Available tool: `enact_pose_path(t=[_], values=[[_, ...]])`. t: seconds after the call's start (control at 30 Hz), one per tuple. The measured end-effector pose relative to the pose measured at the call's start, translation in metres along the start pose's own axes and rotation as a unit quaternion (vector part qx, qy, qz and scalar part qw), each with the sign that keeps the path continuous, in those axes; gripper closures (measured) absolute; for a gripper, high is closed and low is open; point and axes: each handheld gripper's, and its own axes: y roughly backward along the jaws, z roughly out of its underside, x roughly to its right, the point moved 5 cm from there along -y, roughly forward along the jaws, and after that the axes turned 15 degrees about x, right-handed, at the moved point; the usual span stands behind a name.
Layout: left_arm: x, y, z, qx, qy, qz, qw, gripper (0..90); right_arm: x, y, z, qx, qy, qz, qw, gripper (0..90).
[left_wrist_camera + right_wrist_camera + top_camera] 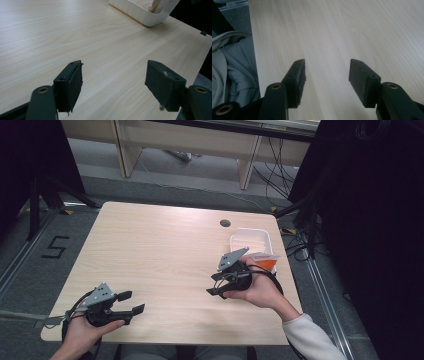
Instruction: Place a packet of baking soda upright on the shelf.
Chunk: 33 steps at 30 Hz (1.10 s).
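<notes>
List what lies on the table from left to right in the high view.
left gripper → right gripper → white tray, with an orange packet at the tray's near right corner.

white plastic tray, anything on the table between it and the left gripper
Nothing visible. In the left gripper view the open left gripper looks across bare light wood table straight to the white rectangular plastic tray at the far edge. In the high view, the right gripper sits just off that line.
</notes>
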Motion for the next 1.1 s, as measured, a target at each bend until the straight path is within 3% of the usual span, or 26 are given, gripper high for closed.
enact_pose_path(t=[0.1, 0.33, 0.6, 0.63, 0.67, 0.8, 1.1], values=[[0.000, 0.000, 0.000, 0.000, 0.001, 0.000, 1.0000, 29.1, -0.003, -0.005, 0.008, 0.001, 0.005, -0.009, 0.9999, 47.5], [0.000, 0.000, 0.000, 0.000, 0.000, 0.000, 1.0000, 29.1, -0.011, -0.016, 0.025, 0.001, -0.008, -0.019, 0.9998, 47.2], [0.000, 0.000, 0.001, -0.001, 0.001, 0.001, 1.0000, 29.1, -0.018, -0.025, 0.043, 0.021, -0.028, -0.009, 0.9994, 47.0], [0.001, -0.001, 0.001, -0.001, 0.010, -0.002, 1.0000, 29.1, -0.017, -0.027, 0.045, 0.025, -0.020, -0.015, 0.9994, 46.8], [0.001, -0.001, 0.002, -0.002, 0.008, 0.002, 1.0000, 29.1, -0.019, -0.027, 0.048, 0.024, -0.034, -0.014, 0.9990, 46.9], [0.001, -0.001, 0.002, -0.003, 0.009, 0.004, 0.9999, 29.1, -0.021, -0.031, 0.059, 0.028, -0.039, -0.018, 0.9987, 46.7], [0.002, -0.001, 0.002, -0.007, 0.002, 0.009, 0.9999, 29.0, -0.021, -0.027, 0.069, 0.031, -0.051, -0.021, 0.9980, 45.3]])
